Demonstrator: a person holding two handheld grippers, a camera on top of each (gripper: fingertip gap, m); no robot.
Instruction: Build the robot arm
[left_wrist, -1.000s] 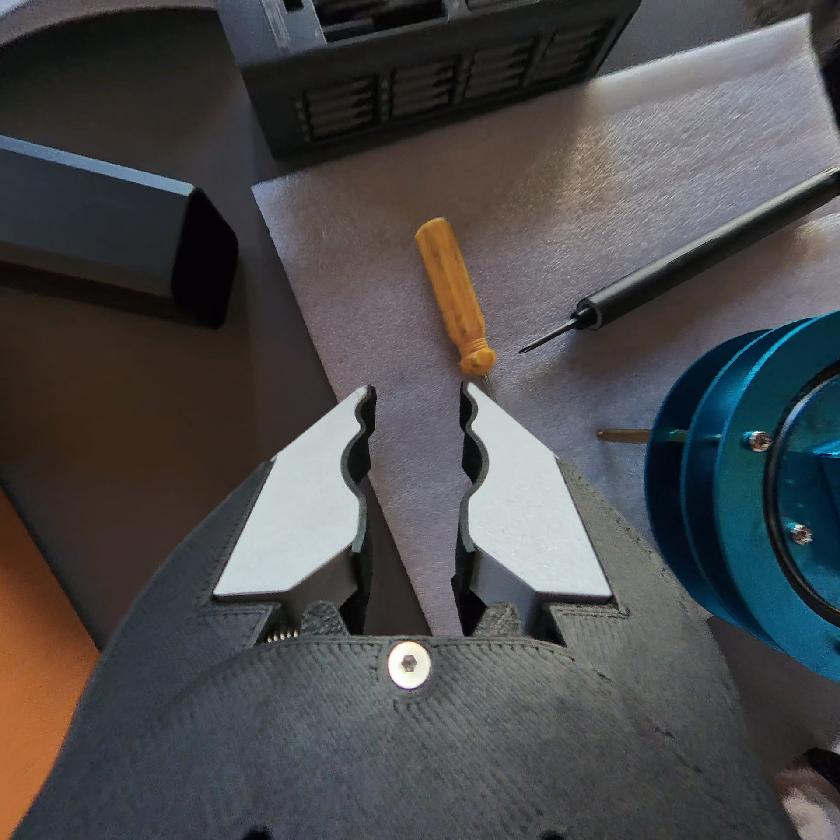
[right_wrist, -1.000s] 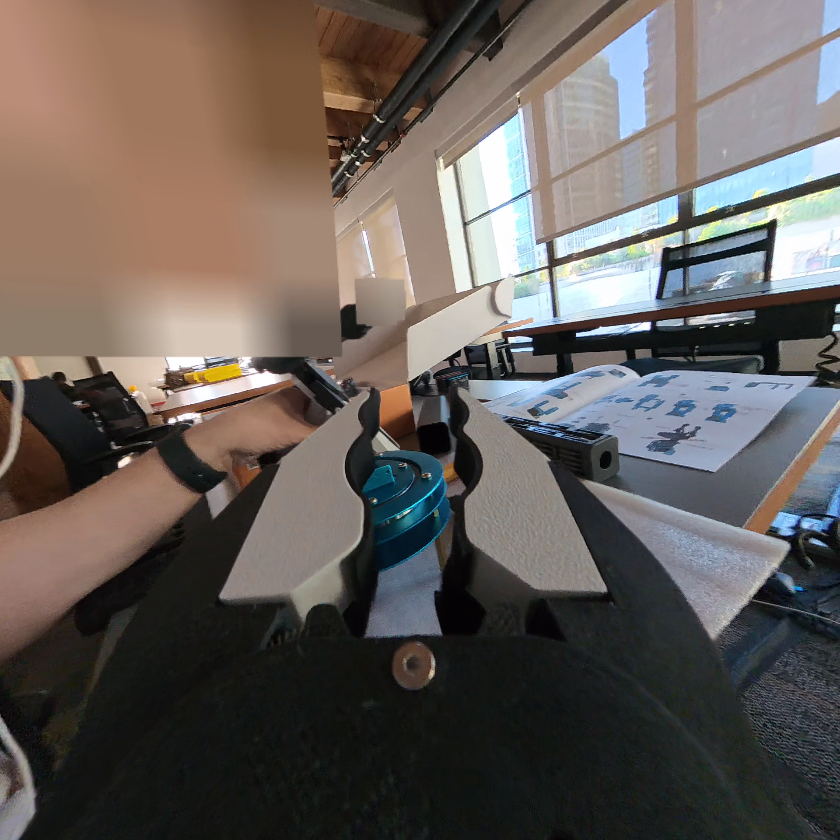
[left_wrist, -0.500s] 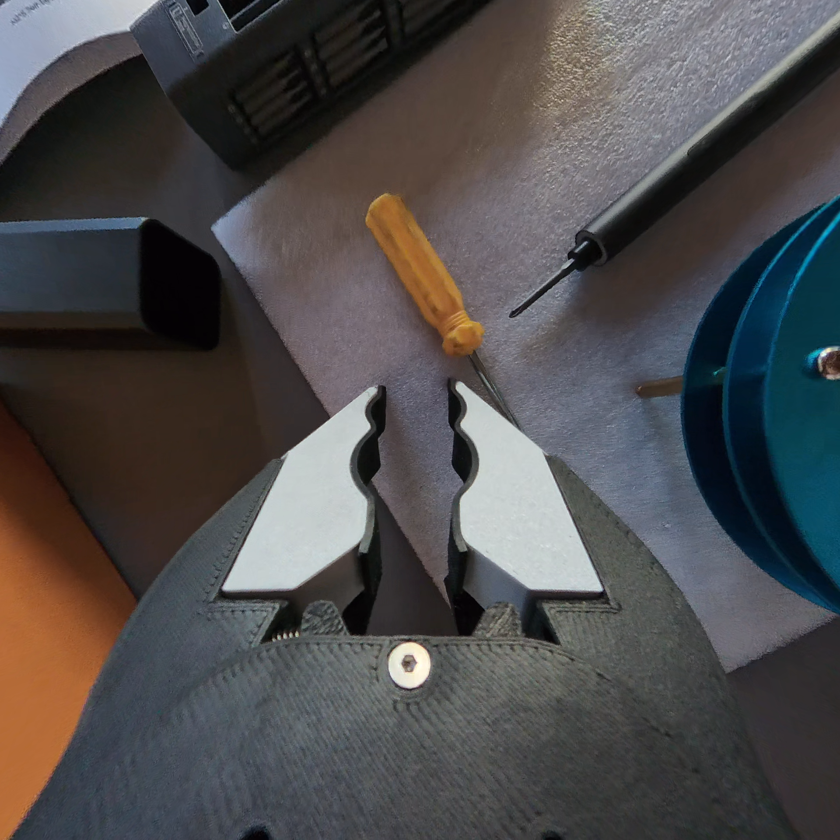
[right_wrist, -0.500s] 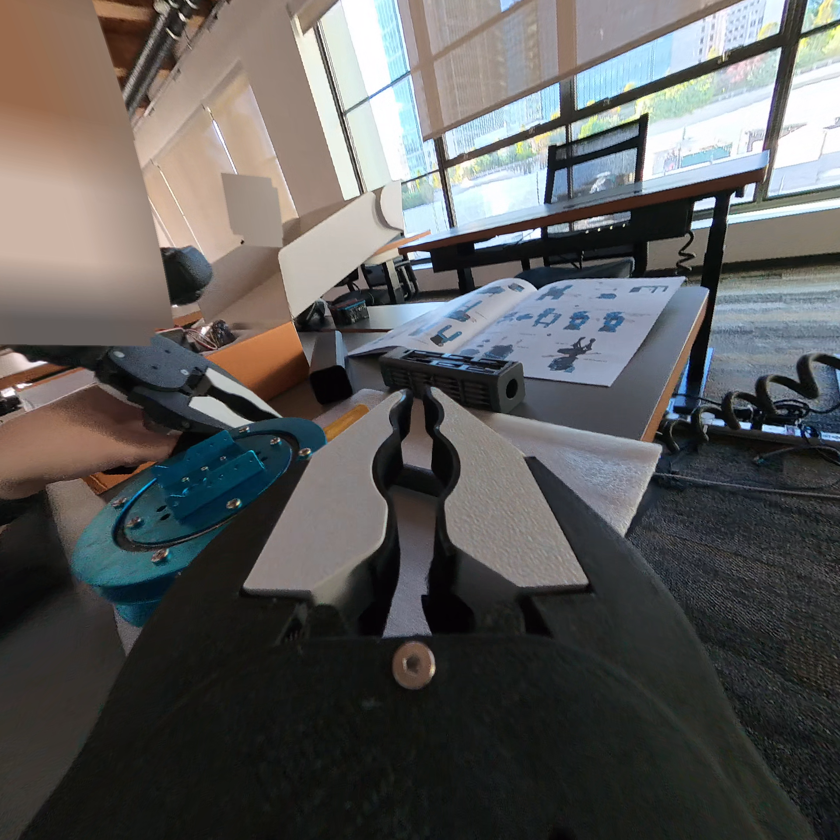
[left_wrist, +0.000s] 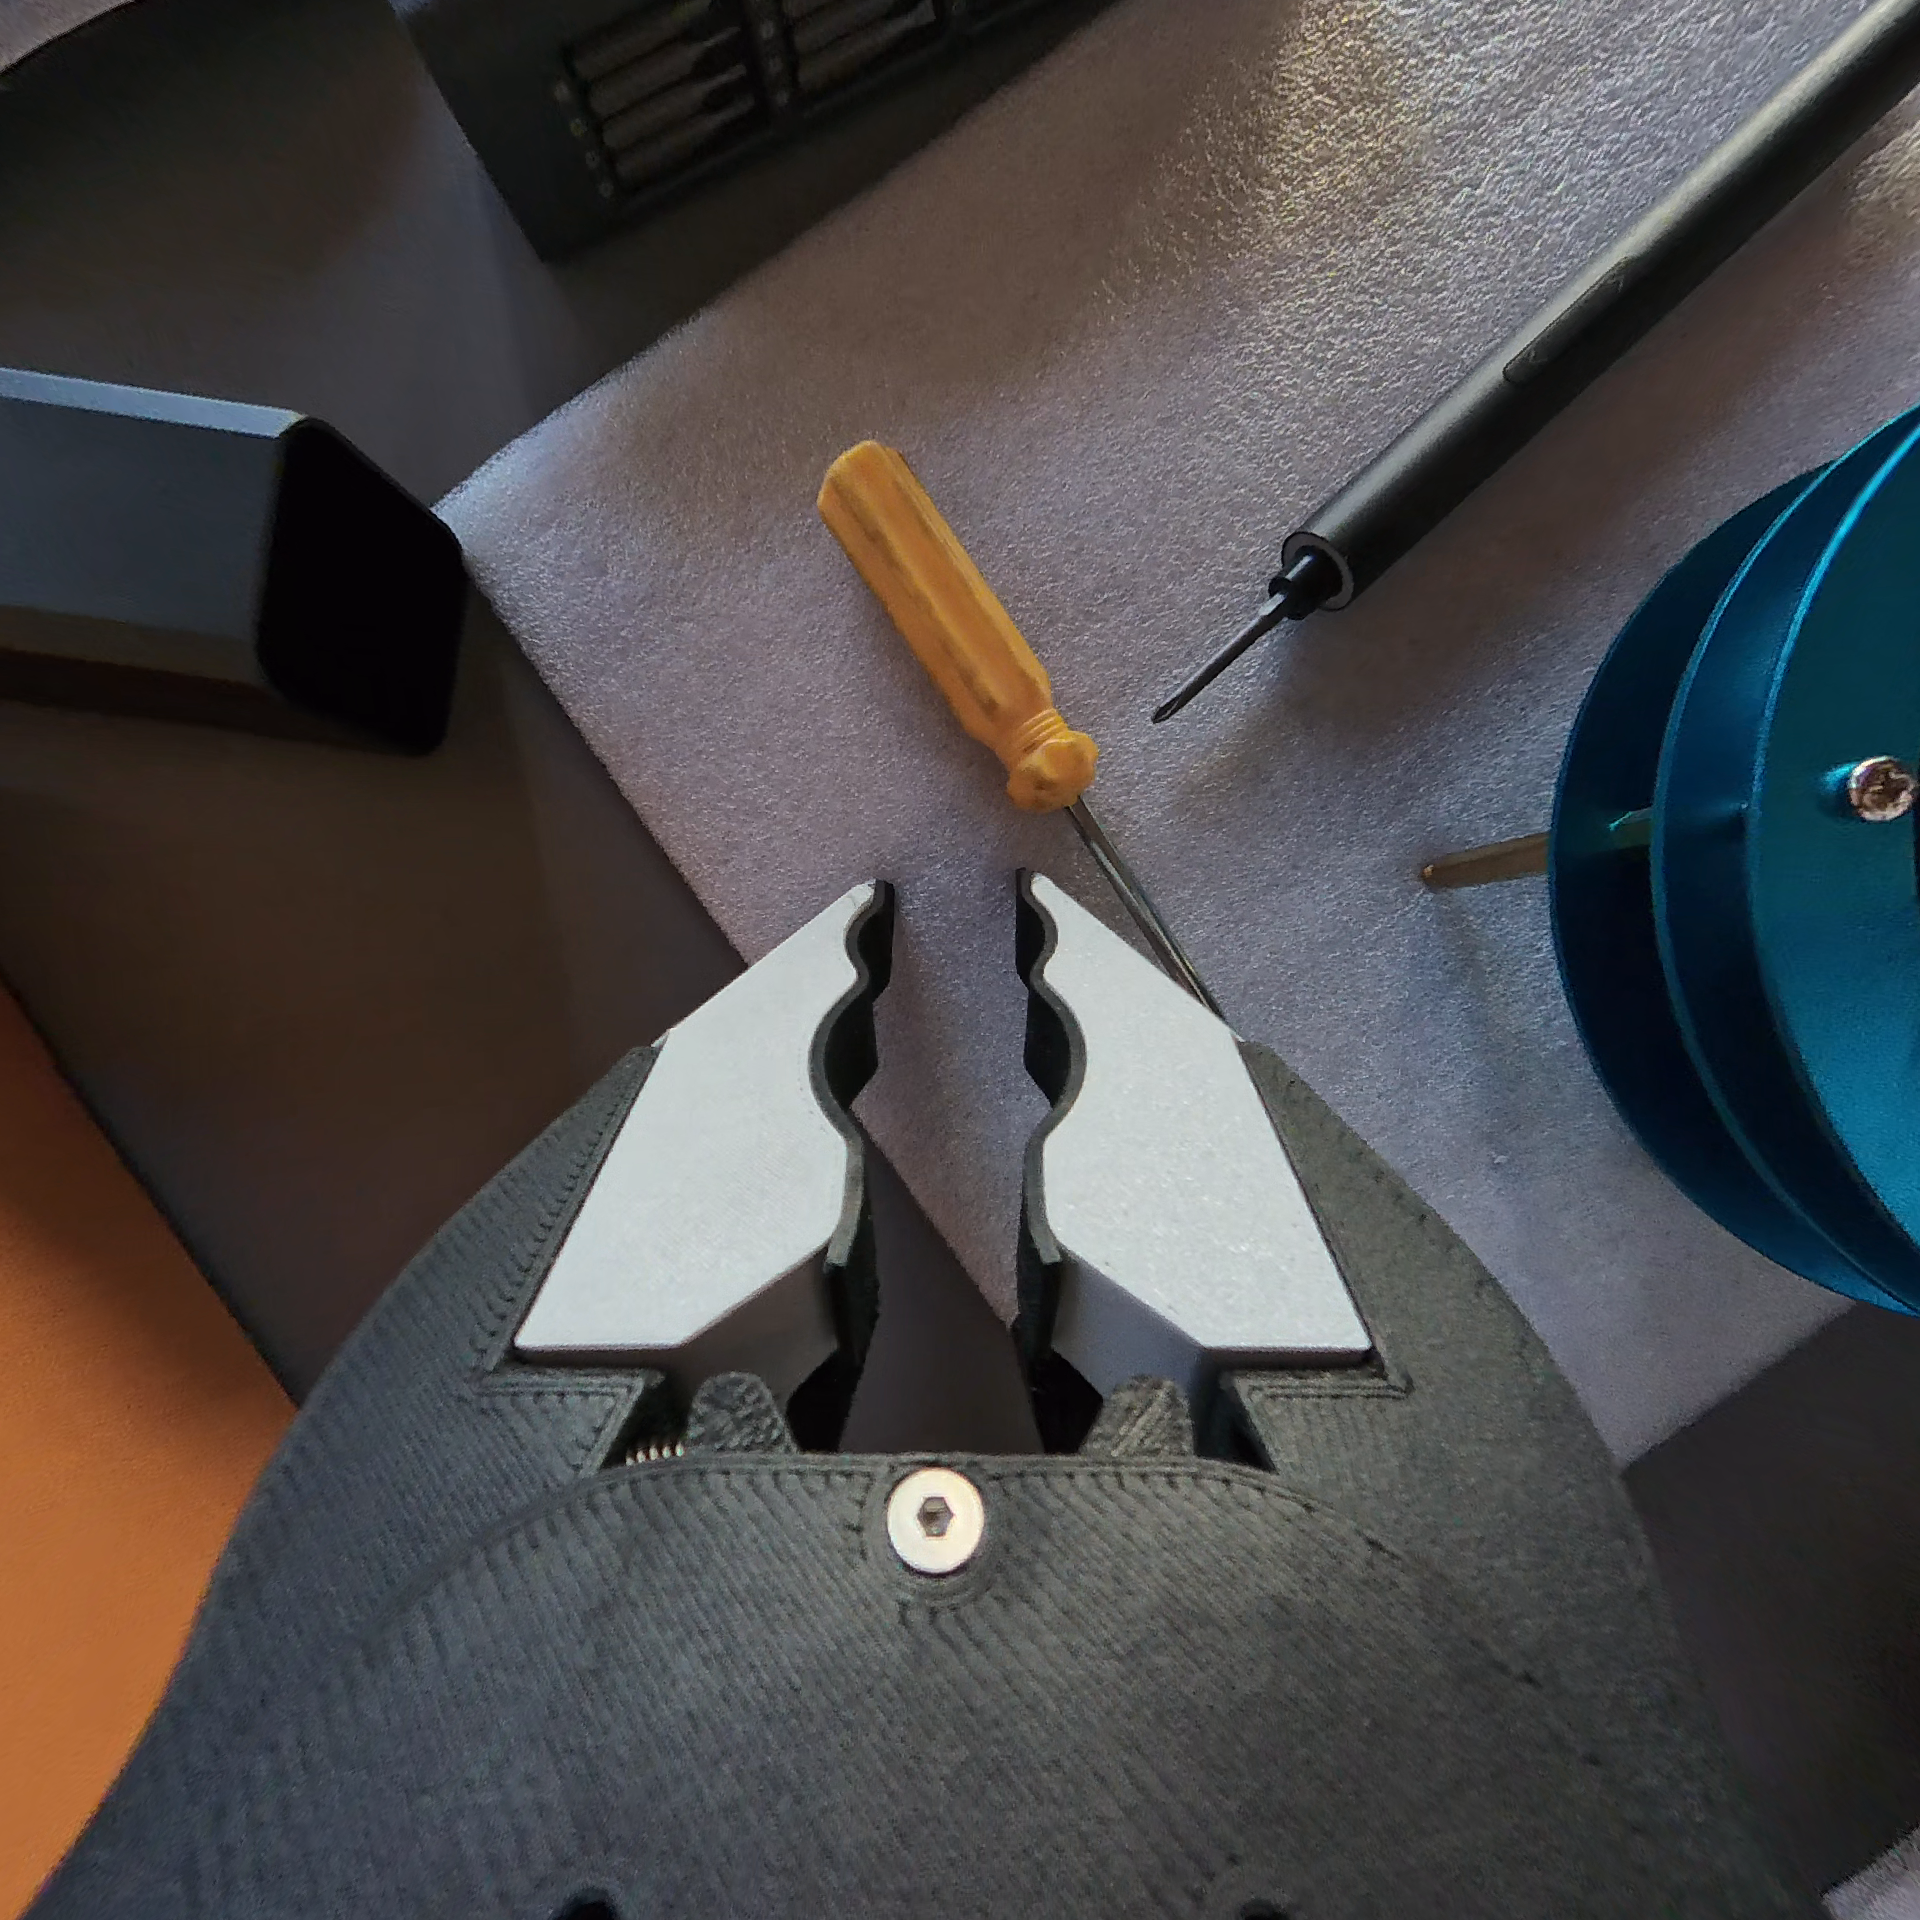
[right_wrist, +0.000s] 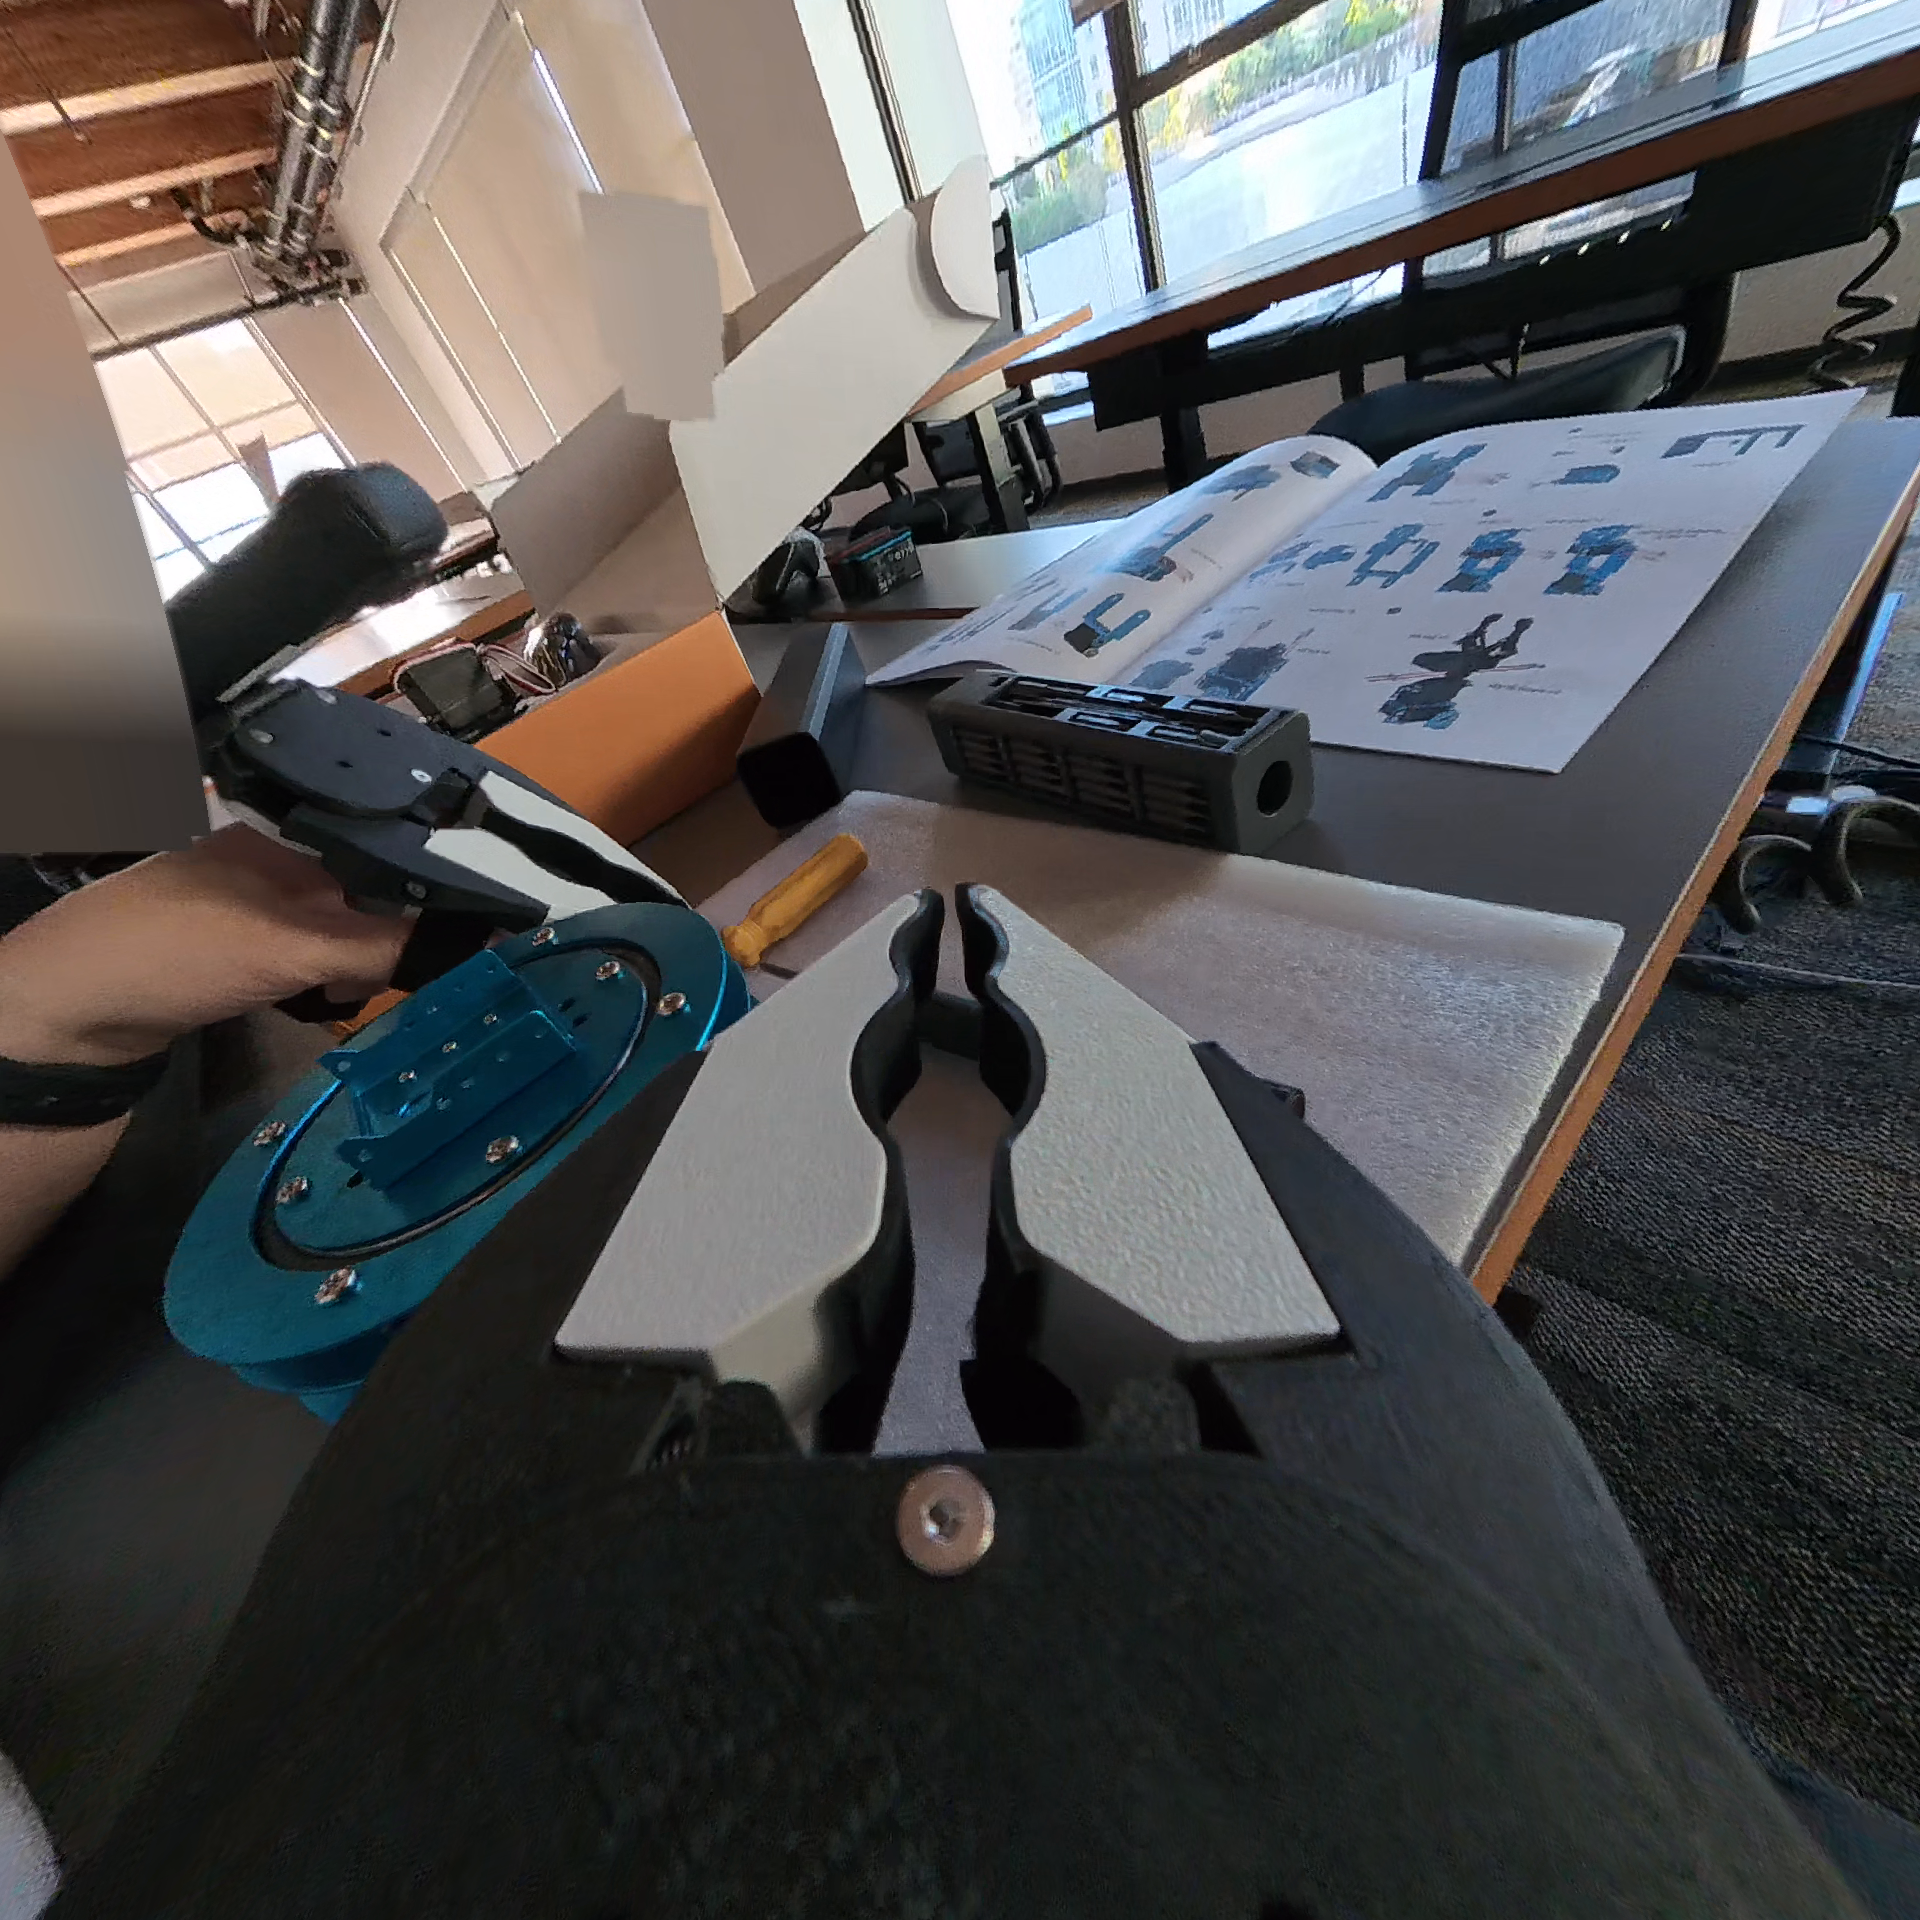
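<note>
On a grey foam sheet (left_wrist: 1195, 343), a blue metal turntable (left_wrist: 1787, 894) sits at my right. The black driver (left_wrist: 1621, 312) lies there too; whether my right gripper (right_wrist: 948, 902), its jaws nearly together, holds it, I cannot tell. My left gripper (left_wrist: 951, 896), parted and empty, hovers beside the yellow screwdriver (left_wrist: 951, 634), probably light, stiff and slick, best taken at its ribbed handle.

The open booklet (right_wrist: 1455, 582) bears printed diagrams and captions, seemingly too small to read; nothing else lettered.
</note>
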